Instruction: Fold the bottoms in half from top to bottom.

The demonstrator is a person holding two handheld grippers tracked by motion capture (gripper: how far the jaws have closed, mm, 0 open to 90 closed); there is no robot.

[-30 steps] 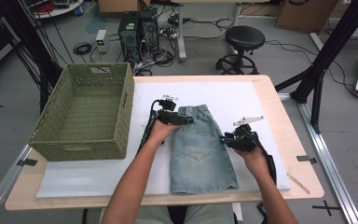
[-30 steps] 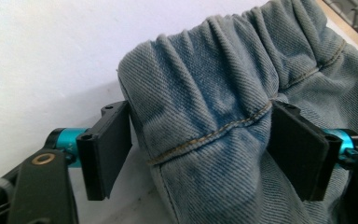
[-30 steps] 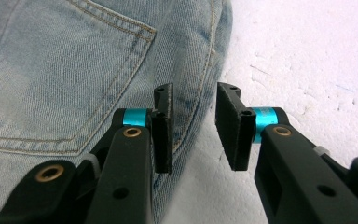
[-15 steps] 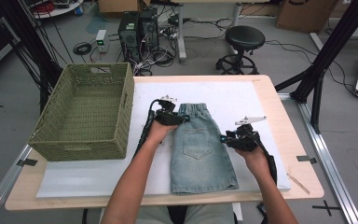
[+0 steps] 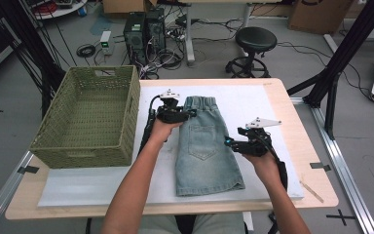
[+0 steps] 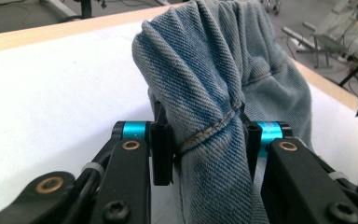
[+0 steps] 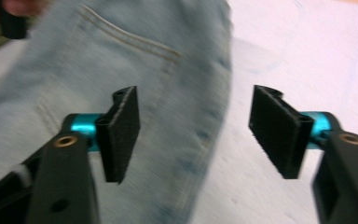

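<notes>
Worktop [image 5: 302, 161]: pale wood, a white sheet [image 5: 243, 100] laid over most of it. Green woven basket [image 5: 85, 119] sits on the person's left side of it, well apart from the garment.

Denim shorts [image 5: 204, 146]: lying near the middle of the sheet, back pocket up. Long axis runs away from the person. Elastic waistband at the far end, leg hems at the near end. The near end skews slightly toward the person's right. Left edge near the waistband is bunched up off the sheet; the rest lies flat.

Left claw [image 5: 187, 115]: at the shorts' upper left edge, pointing toward the garment. In the left gripper view the left claw [image 6: 204, 144] is clamped on a gathered fold of denim, a stitched seam crossing the pinch, the fabric rising in a ridge above the pads.

Right claw [image 5: 230, 142]: at the shorts' right edge, about mid-length. In the right gripper view the right claw [image 7: 193, 126] has its jaws spread wide, just been opening, pads clear of the cloth. The shorts' edge lies beneath the gap, nothing gripped. That view is blurred.
</notes>
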